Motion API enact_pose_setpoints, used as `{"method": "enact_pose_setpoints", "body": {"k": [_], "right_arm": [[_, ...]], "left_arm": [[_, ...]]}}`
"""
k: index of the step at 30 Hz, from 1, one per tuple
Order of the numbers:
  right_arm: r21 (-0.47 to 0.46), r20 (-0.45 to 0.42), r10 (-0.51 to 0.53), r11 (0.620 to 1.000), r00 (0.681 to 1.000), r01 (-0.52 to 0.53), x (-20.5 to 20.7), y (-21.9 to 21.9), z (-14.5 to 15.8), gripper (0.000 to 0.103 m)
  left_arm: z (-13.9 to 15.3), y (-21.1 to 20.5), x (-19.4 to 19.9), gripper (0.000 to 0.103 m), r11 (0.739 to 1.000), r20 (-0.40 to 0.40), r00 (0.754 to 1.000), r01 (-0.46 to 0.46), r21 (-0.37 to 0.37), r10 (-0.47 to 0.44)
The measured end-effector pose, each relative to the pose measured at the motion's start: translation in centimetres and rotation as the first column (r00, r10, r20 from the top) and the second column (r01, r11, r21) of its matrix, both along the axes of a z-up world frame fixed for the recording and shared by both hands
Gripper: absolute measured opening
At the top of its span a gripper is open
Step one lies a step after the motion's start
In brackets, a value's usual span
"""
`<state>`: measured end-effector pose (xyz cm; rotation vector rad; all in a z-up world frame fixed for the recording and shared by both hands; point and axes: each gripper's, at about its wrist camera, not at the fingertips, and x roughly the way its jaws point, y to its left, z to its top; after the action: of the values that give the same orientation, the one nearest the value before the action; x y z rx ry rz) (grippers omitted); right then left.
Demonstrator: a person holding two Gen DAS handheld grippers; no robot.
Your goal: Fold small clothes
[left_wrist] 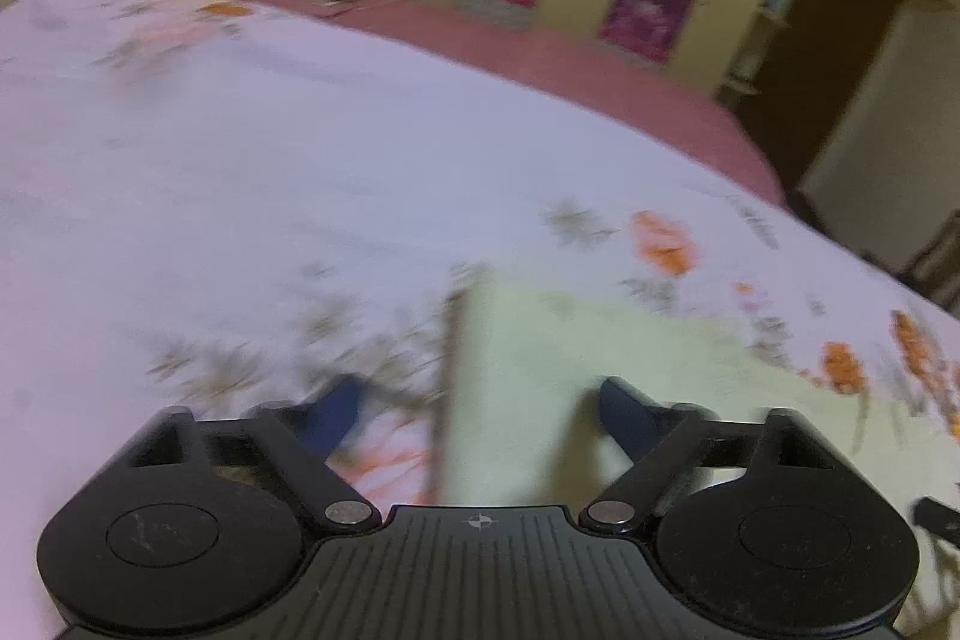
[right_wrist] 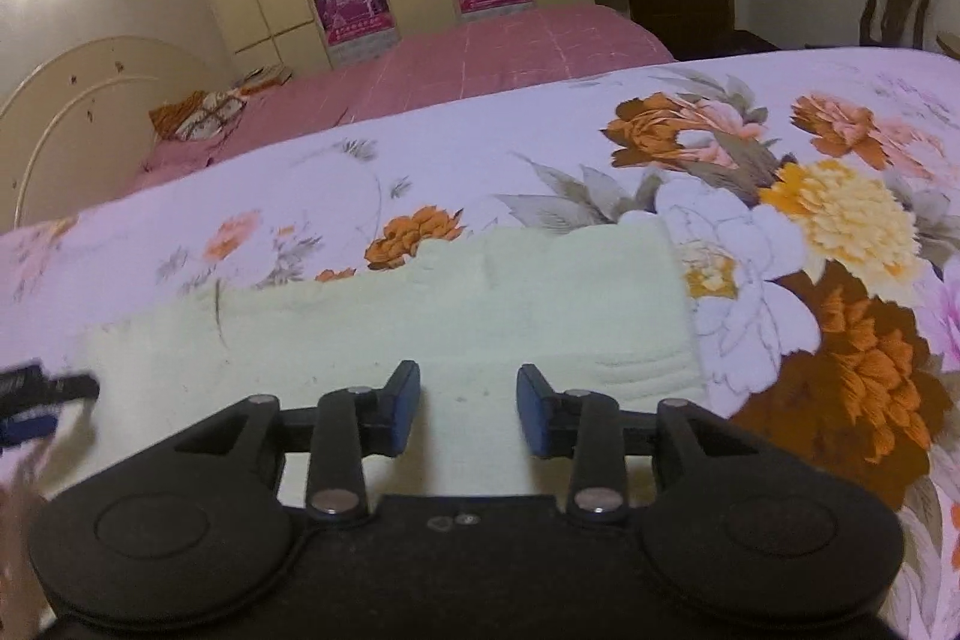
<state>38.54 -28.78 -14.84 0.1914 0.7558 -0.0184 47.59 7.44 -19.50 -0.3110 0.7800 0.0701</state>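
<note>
Pale-green cloth (right_wrist: pixel 384 340) flat on bed (right_wrist: pixel 600 148), lower centre. Left tool (left_wrist: pixel 480 409), right tool (right_wrist: pixel 468 409) both agape, nothing pinched; grab near-edge corners evenly.

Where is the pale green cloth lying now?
The pale green cloth lies flat on the floral bedsheet, directly under the right gripper, beside the big orange flowers.

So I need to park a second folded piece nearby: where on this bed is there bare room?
The floral bedsheet lies bare left of and beyond the pale green cloth, up to the pink bed behind. Right of the cloth, the big-flower stretch is also free. It is crowded only at the cloth's near edge, where the left gripper and right gripper hover.
</note>
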Motion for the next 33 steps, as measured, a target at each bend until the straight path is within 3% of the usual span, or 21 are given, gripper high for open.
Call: {"method": "enact_pose_setpoints", "body": {"k": [1,2,5,8,11,13,16,17,18,19,20,23,27,29,33], "right_arm": [[-0.007,-0.003,0.002,1.0,1.0,-0.002,0.1,0.0,-0.1,0.036],[-0.011,-0.002,0.002,1.0,1.0,-0.002,0.3,0.1,-0.3,0.036],[-0.053,0.0,0.019,0.998,1.0,-0.019,0.8,0.5,-0.6,0.035],[-0.214,0.011,0.042,0.976,0.999,-0.038,0.7,0.6,-1.6,0.033],[-0.163,0.018,0.02,0.987,1.0,-0.017,0.8,-0.7,-1.6,0.034],[-0.185,0.005,0.025,0.982,1.0,-0.024,1.0,-0.2,-1.1,0.035],[-0.115,0.041,0.028,0.993,0.999,-0.023,0.0,-0.1,0.1,0.035],[-0.099,0.049,0.033,0.995,0.998,-0.028,-0.2,0.1,0.3,0.036],[-0.086,0.048,0.043,0.996,0.998,-0.038,-0.4,0.4,0.4,0.036],[-0.072,0.043,0.053,0.996,0.998,-0.05,-0.4,0.7,0.4,0.036],[-0.063,0.041,0.06,0.996,0.997,-0.058,-0.4,1.0,0.4,0.036],[-0.078,0.032,0.088,0.993,0.996,-0.086,-0.2,2.4,0.2,0.037],[-0.129,0.0,0.115,0.985,0.993,-0.115,-0.6,3.1,-1.0,0.038],[-0.172,0.005,0.134,0.976,0.991,-0.132,-0.9,3.0,-1.4,0.038],[-0.222,0.005,0.12,0.968,0.993,-0.116,-1.3,2.1,-1.3,0.038]], "left_arm": [[0.0,-0.1,0.3,0.021,1.0,0.002,1.0,0.009,-0.005,-0.009],[-0.2,-0.2,0.6,0.016,1.0,0.003,1.0,0.015,-0.02,-0.015],[-0.5,-0.8,0.2,0.013,0.999,0.037,0.999,0.033,0.04,-0.034],[-1.2,-0.4,0.0,0.013,0.995,0.072,0.996,0.044,0.085,-0.05],[-0.4,-0.6,0.1,0.013,0.993,0.068,0.996,0.046,0.111,-0.054],[0.5,-0.7,-0.5,0.013,0.991,0.085,0.995,0.035,0.126,-0.046],[2.2,-1.1,-2.3,0.014,0.99,0.12,0.991,0.047,0.13,-0.062],[2.7,-1.4,-2.7,0.017,0.991,0.12,0.99,0.064,0.121,-0.079],[3.0,-1.9,-3.0,0.037,0.99,0.117,0.988,0.084,0.115,-0.098],[3.2,-2.6,-3.3,0.073,0.987,0.109,0.987,0.108,0.117,-0.121],[3.4,-3.5,-3.6,0.084,0.984,0.112,0.984,0.125,0.13,-0.139],[3.4,-6.1,-4.3,0.087,0.966,0.121,0.972,0.177,0.188,-0.201],[0.8,-7.1,-3.8,0.089,0.961,-0.003,0.977,0.209,0.183,-0.212],[0.0,-7.7,-4.3,0.097,0.925,0.038,0.964,0.239,0.295,-0.262],[0.5,-7.3,-4.0,0.098,0.937,0.01,0.971,0.228,0.264,-0.239]]}}
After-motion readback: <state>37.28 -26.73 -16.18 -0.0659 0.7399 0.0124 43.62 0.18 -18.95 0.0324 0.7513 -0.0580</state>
